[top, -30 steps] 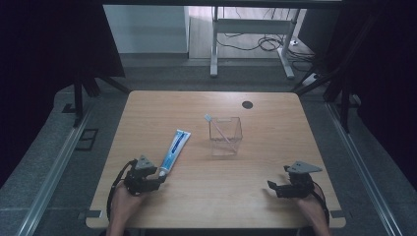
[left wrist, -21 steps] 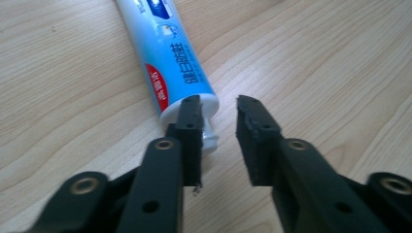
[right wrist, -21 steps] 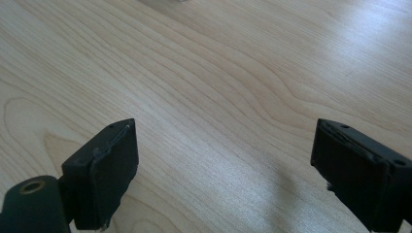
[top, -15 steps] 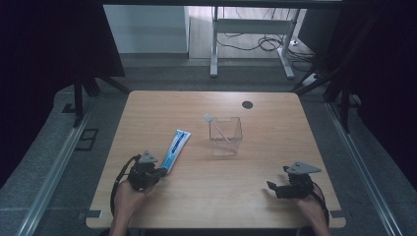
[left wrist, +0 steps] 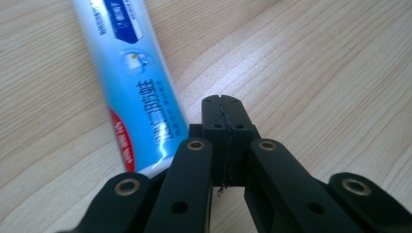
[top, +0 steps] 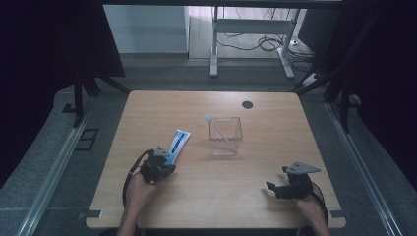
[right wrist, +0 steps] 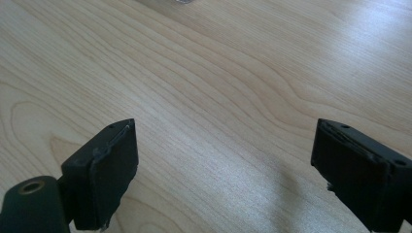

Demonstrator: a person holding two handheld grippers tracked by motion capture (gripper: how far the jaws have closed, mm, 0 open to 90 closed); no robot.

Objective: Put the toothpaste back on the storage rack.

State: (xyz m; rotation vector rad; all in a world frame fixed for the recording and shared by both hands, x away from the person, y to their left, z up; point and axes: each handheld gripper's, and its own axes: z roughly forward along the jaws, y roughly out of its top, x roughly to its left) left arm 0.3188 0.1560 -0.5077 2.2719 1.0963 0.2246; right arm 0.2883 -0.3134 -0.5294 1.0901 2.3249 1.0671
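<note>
A blue and white toothpaste tube (top: 177, 142) (left wrist: 131, 87) lies flat on the wooden table, left of centre. My left gripper (top: 166, 160) (left wrist: 224, 104) sits at the tube's near end with its jaws shut pad to pad, nothing between them. In the left gripper view the tube lies just left of the shut jaws and runs under the left linkage. A clear plastic box (top: 225, 136) stands mid-table with a toothbrush (top: 217, 129) leaning in it. My right gripper (top: 270, 188) (right wrist: 223, 170) rests at the near right, wide open over bare wood.
A dark round hole (top: 247, 104) marks the table's far side. The table's front edge (top: 211, 226) runs just behind both hands. Beyond the table are grey floor, a metal stand's legs (top: 214, 54) and cables.
My left hand has shifted to the right and slightly away from the person, up to the tube's near end. The right gripper has stayed where it was.
</note>
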